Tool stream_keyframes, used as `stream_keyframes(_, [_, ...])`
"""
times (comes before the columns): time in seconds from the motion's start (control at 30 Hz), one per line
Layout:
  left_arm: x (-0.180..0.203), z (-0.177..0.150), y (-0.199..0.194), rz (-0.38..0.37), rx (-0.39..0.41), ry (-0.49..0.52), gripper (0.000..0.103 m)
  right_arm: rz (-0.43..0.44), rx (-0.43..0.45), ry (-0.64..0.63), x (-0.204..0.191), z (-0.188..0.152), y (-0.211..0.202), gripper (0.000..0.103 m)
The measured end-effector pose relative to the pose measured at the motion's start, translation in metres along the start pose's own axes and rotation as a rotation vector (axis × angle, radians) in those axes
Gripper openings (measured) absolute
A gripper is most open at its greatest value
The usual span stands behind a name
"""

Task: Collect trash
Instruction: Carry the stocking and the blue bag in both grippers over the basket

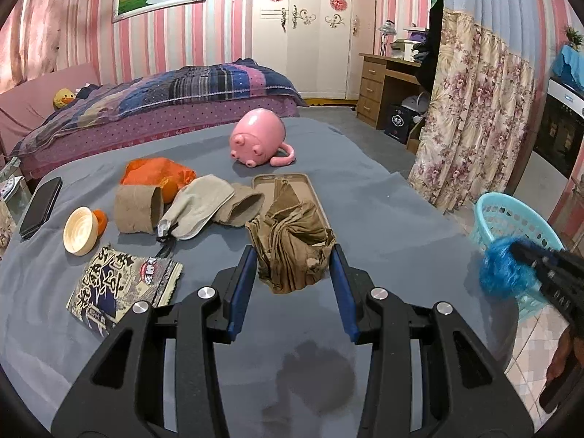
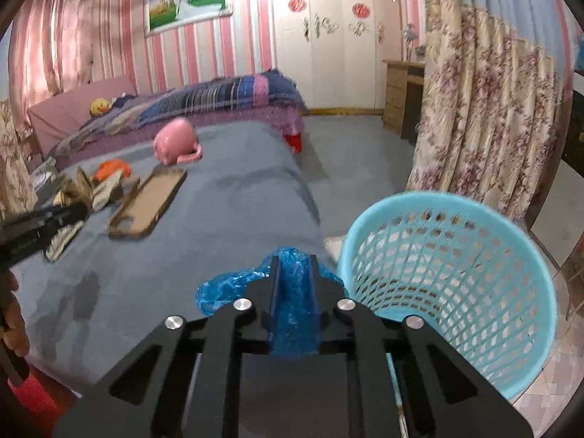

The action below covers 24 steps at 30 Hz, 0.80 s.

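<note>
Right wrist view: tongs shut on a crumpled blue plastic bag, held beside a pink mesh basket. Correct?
Not quite: the mesh basket is light blue, not pink, as the right wrist view shows. The rest holds: the right tongs are shut on the crumpled blue plastic bag, held beside that basket.

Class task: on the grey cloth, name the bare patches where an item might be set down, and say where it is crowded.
Bare grey cloth lies right of the phone case, toward the blue basket, and beyond the pink piggy bank. The left is crowded: bowl, snack packet, cardboard rolls, brown bag.
</note>
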<state>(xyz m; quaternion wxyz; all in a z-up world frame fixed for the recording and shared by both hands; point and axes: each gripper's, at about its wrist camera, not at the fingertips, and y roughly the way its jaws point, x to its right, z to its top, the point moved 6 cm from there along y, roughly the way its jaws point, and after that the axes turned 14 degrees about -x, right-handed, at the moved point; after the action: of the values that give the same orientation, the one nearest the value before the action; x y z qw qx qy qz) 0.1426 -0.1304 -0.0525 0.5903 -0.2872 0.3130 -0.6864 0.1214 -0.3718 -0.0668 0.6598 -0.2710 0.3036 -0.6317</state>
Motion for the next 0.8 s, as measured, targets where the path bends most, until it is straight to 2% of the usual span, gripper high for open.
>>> stream_keyframes(0.13, [0.017, 0.008, 0.0, -0.028, 0.006, 0.02, 0.04, -0.018, 0.063, 0.04, 0.022, 0.015, -0.022, 0.012])
stream_keyframes(0.27, [0.045, 0.019, 0.002, -0.063, 0.014, 0.058, 0.04, -0.092, 0.108, 0.086, 0.062, 0.021, -0.045, 0.012])
stream_keyframes(0.5, [0.143, 0.038, 0.004, -0.184, 0.037, 0.181, 0.04, -0.205, 0.113, 0.218, 0.136, 0.011, -0.066, 0.012])
stream_keyframes(0.67, [0.215, 0.039, 0.009, -0.253, 0.046, 0.285, 0.04, -0.244, 0.102, 0.246, 0.161, 0.0, -0.072, 0.012])
stream_keyframes(0.8, [0.249, 0.039, 0.023, -0.276, 0.02, 0.321, 0.04, -0.253, 0.099, 0.265, 0.171, -0.005, -0.073, 0.012])
